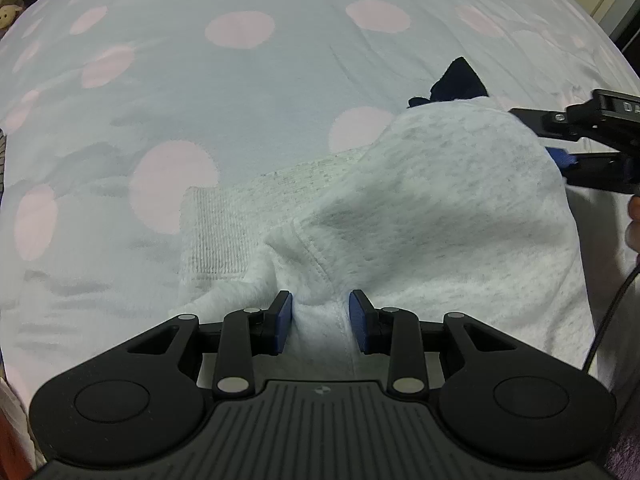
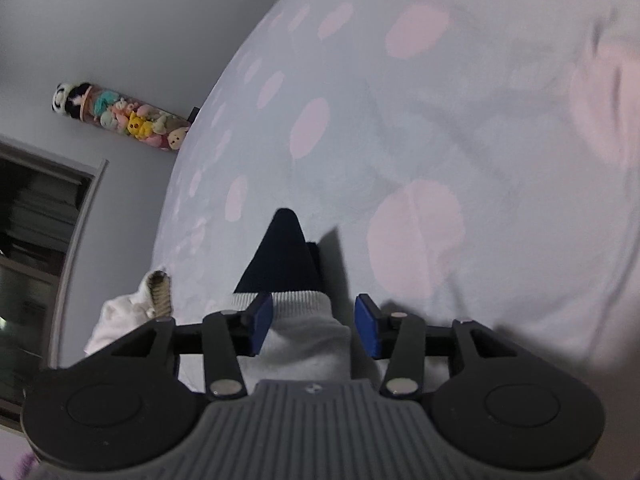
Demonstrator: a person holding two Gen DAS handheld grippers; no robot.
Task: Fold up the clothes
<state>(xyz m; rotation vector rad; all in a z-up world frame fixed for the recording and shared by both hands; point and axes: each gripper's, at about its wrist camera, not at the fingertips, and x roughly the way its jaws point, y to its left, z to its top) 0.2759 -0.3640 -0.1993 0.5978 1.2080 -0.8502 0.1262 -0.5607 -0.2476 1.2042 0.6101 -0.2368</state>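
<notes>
A light grey sweatshirt (image 1: 440, 200) lies bunched on a pale bedspread with pink dots (image 1: 240, 120). My left gripper (image 1: 320, 316) points down onto it and is shut on a seamed fold at the garment's near edge. In the right wrist view my right gripper (image 2: 314, 324) stands open over the sweatshirt's ribbed hem (image 2: 296, 300). That cloth touches the left pad (image 2: 262, 322) and stays apart from the right one. A dark navy garment (image 2: 284, 256) pokes out just beyond the hem, also seen behind the sweatshirt (image 1: 456, 80). The right gripper (image 1: 536, 135) shows at the sweatshirt's right side.
A cream garment (image 2: 120, 316) lies near the bed's left edge. A clear tube of plush toys (image 2: 120, 116) hangs on the wall, with a dark window (image 2: 32, 240) below it. A hand (image 1: 632, 220) and a cable show at the right edge.
</notes>
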